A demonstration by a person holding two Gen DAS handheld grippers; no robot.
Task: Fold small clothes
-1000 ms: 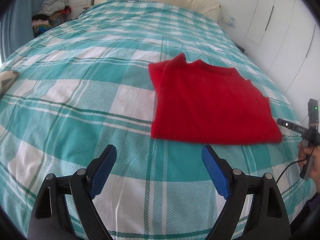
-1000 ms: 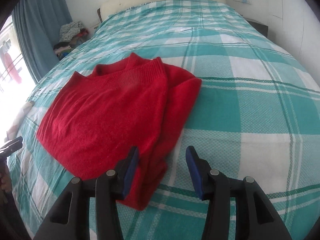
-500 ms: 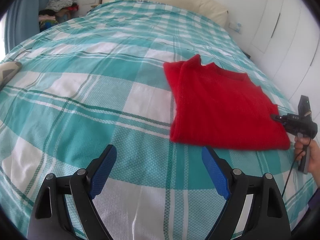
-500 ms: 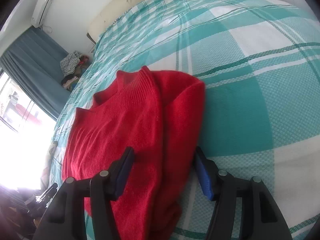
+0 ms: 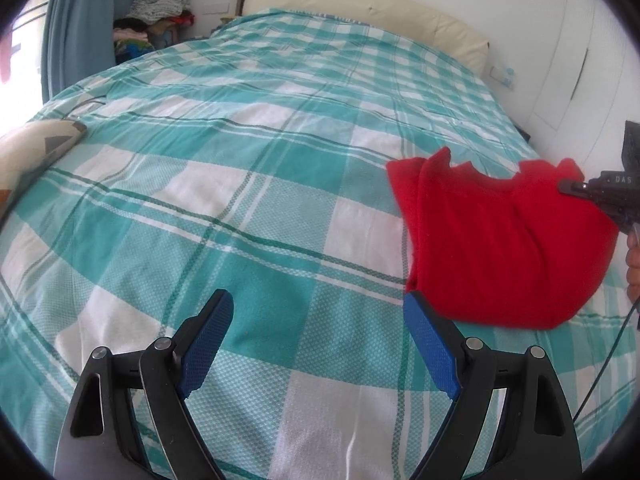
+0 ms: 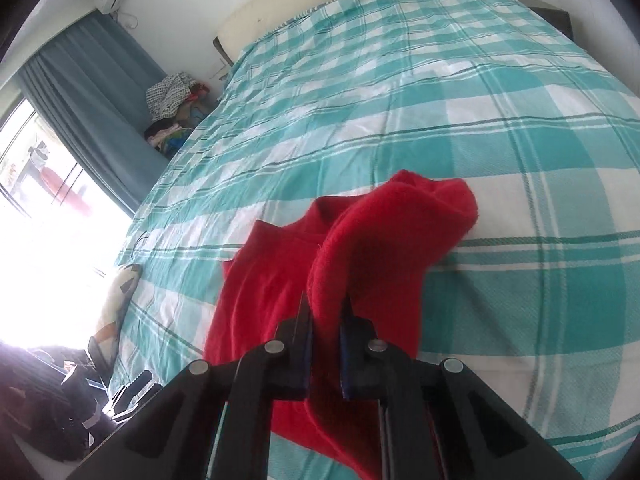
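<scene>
Blue-padded right tongs (image 6: 325,316) at bottom centre of the right view, clamped tight on a fold of the red sweater (image 6: 352,264); pinched edge is lifted and draped over the rest of the garment. Left tongs (image 5: 318,332) at the bottom of the left view, spread wide, gripping nothing, hovering over the teal-and-white checked bedspread (image 5: 240,184). Sweater sits at mid-right of that frame, lower part lying on the bed. Patterned cushion (image 5: 28,152) at left edge. Further back: cream headboard (image 5: 360,4), clothes pile (image 5: 160,4) and blue curtain (image 5: 76,20) upper left.
</scene>
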